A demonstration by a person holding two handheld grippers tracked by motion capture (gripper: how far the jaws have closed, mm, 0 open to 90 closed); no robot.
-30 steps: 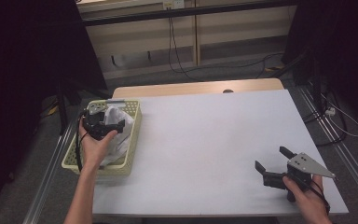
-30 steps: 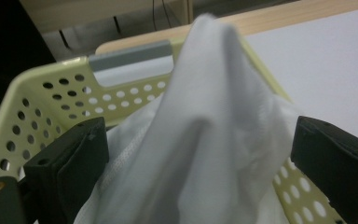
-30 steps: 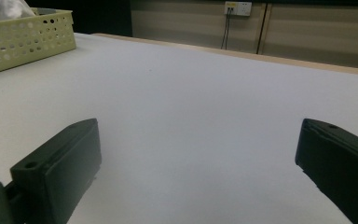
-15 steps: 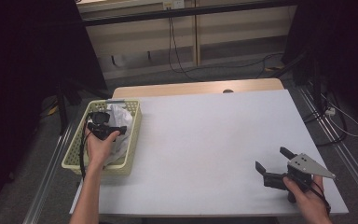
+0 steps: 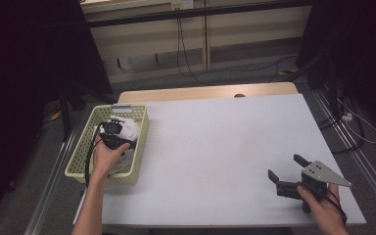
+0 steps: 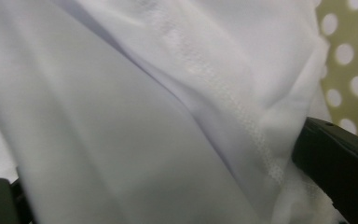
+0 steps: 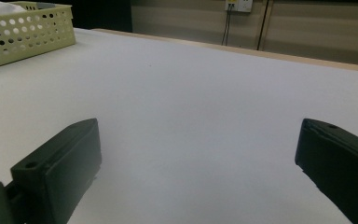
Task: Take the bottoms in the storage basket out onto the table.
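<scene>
White cloth between spread left tool, one basket, right tool spread.

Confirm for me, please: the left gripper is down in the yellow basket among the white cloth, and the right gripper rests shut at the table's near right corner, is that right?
Not quite: the right gripper is open, not shut. The right gripper view shows its two black jaws set wide apart over the bare white table. The rest holds: the left gripper is down in the yellow basket among the white cloth.
</scene>
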